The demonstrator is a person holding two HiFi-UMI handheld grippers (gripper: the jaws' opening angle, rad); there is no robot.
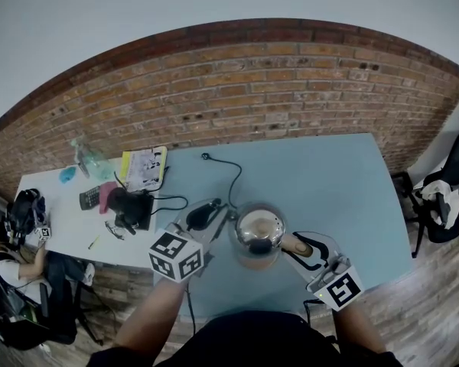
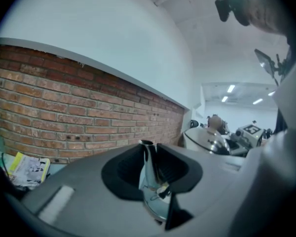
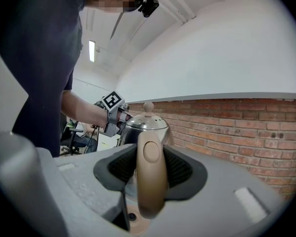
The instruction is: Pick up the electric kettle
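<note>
Head view: your left gripper (image 1: 214,216) fingers pinch the spout (image 2: 149,172) at 9 o'clock, right gripper (image 1: 298,247) fingers the handle (image 3: 150,177) at 3, electric kettle (image 1: 260,232) over the counter (image 1: 329,182) middle; grasp done, clearance unconfirmed.

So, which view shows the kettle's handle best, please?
The right gripper view: the beige handle stands large between its jaws. The head view shows only its top; the left gripper view faces the spout.

From above the kettle (image 1: 258,232) hides its own underside, so any gap over the tabletop (image 1: 329,182) cannot be told; the housing of the left gripper (image 2: 152,174) covers its lower body; a seated person (image 1: 17,270) is cut by the left edge; nearby clutter (image 1: 99,197) is too small to name.
</note>
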